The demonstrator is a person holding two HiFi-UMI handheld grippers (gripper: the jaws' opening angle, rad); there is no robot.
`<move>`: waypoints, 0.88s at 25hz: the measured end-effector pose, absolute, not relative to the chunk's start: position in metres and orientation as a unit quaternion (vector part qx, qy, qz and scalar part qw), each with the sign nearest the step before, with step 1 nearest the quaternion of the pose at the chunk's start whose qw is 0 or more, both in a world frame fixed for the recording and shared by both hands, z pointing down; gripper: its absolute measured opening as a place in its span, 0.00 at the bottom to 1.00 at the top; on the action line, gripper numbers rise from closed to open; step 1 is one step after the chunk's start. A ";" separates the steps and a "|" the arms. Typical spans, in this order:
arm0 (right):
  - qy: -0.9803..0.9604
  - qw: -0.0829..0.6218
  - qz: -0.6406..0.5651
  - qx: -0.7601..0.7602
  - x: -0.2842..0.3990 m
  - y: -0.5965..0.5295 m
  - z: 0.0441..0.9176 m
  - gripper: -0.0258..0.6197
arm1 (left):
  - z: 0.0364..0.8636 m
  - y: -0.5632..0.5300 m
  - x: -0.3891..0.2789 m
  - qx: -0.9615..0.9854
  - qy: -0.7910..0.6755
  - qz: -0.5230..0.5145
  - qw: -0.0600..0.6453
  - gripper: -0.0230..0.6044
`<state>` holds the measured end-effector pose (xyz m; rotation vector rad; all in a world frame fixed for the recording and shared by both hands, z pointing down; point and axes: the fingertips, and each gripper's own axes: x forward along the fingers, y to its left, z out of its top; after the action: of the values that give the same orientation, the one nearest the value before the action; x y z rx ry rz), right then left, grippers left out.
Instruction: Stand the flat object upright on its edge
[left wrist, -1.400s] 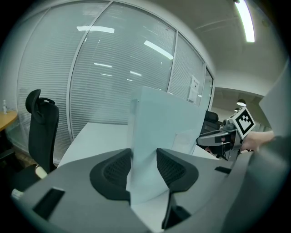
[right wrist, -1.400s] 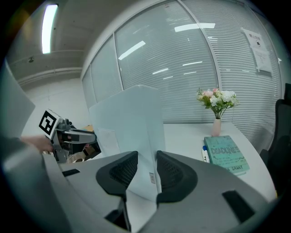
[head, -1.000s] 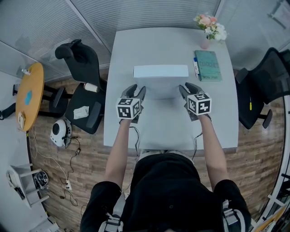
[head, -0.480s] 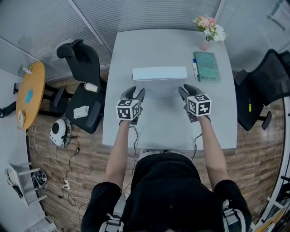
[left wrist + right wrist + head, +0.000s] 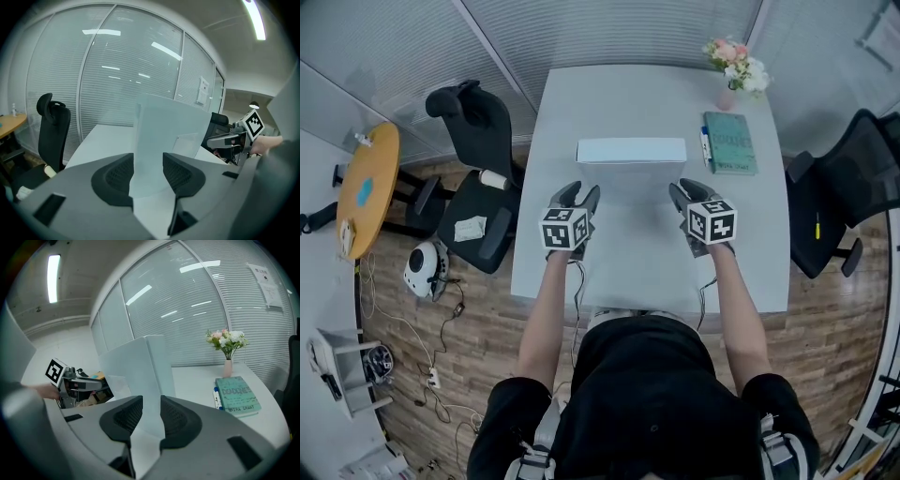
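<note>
- While you hold both grippers low over the near half of the pale grey rectangular table (image 5: 628,94), the flat white rectangular box (image 5: 631,150) stands upright on one long edge at mid-table, with its broad face towards you.
- Your left gripper (image 5: 578,194) sits just short of the box's left end. Its jaws stand apart and have just been opening, and the pads press on nothing. The left gripper view shows the box's end rising beyond the jaw tips, in line with the gap and untouched.
- Your right gripper (image 5: 687,190) sits just short of the box's right end. Its jaws are parted with a narrower gap, and nothing is clamped. The right gripper view shows the box's end edge beyond the tips, in line with the gap.
- Each gripper view shows the other gripper past the far end of the box.
- A teal book (image 5: 729,141) lies flat on the table to the right of the box, apart from it. A blue-and-white pen (image 5: 706,142) lies just beside its left edge.
- A small pink vase of pink and white flowers (image 5: 736,64) stands near the far right corner, behind the book.
- One black office chair (image 5: 473,159) stands off the table's left side, and a second black chair (image 5: 848,187) stands off its right side.
</note>
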<state>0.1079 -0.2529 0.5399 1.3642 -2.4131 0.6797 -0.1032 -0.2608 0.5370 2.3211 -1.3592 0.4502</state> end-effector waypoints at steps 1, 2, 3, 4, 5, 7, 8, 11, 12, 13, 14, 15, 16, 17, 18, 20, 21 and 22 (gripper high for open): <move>-0.838 0.143 0.236 0.470 0.107 -0.250 0.539 0.25 | 0.536 -0.258 -0.102 0.832 -0.489 0.161 0.205 0.34; -0.840 0.143 0.236 0.467 0.107 -0.247 0.538 0.25 | 0.535 -0.254 -0.101 0.832 -0.490 0.160 0.204 0.34; -0.842 0.143 0.235 0.465 0.107 -0.243 0.539 0.25 | 0.535 -0.250 -0.099 0.832 -0.490 0.160 0.204 0.34; -0.843 0.143 0.233 0.463 0.108 -0.240 0.539 0.25 | 0.536 -0.246 -0.097 0.832 -0.490 0.160 0.203 0.34; -0.845 0.142 0.231 0.461 0.108 -0.236 0.539 0.24 | 0.536 -0.242 -0.094 0.833 -0.490 0.160 0.203 0.34; -0.848 0.141 0.226 0.458 0.109 -0.228 0.538 0.23 | 0.535 -0.234 -0.089 0.834 -0.490 0.157 0.200 0.34; -0.850 0.140 0.224 0.455 0.109 -0.224 0.538 0.22 | 0.534 -0.230 -0.086 0.834 -0.491 0.155 0.198 0.34; -0.855 0.139 0.220 0.450 0.111 -0.212 0.535 0.22 | 0.529 -0.217 -0.075 0.839 -0.488 0.146 0.194 0.34; -0.855 0.137 0.219 0.450 0.111 -0.208 0.534 0.22 | 0.527 -0.212 -0.071 0.841 -0.485 0.143 0.193 0.34; -0.855 0.135 0.220 0.450 0.111 -0.205 0.532 0.22 | 0.525 -0.206 -0.067 0.844 -0.480 0.141 0.193 0.34; -0.855 0.129 0.222 0.451 0.111 -0.201 0.530 0.21 | 0.524 -0.201 -0.064 0.847 -0.475 0.138 0.195 0.34; -0.855 0.121 0.227 0.450 0.110 -0.198 0.526 0.21 | 0.523 -0.195 -0.061 0.850 -0.471 0.134 0.197 0.34; -0.856 0.110 0.231 0.449 0.109 -0.194 0.521 0.20 | 0.523 -0.191 -0.059 0.852 -0.467 0.129 0.200 0.34; -0.858 0.100 0.233 0.448 0.108 -0.192 0.515 0.19 | 0.522 -0.187 -0.059 0.853 -0.464 0.125 0.201 0.33; -0.859 0.093 0.230 0.447 0.106 -0.189 0.509 0.19 | 0.521 -0.183 -0.059 0.855 -0.463 0.122 0.200 0.33; -0.862 0.088 0.218 0.450 0.102 -0.185 0.497 0.18 | 0.517 -0.177 -0.060 0.857 -0.462 0.119 0.196 0.33; -0.862 0.086 0.212 0.452 0.100 -0.181 0.492 0.17 | 0.515 -0.173 -0.061 0.859 -0.460 0.117 0.193 0.33; -0.862 0.083 0.209 0.455 0.098 -0.178 0.488 0.16 | 0.511 -0.169 -0.062 0.860 -0.459 0.115 0.190 0.33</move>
<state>0.0984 -0.1776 0.4878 1.3590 -2.5729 0.6243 -0.0616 -0.1688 0.5111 2.4180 -1.2898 0.3242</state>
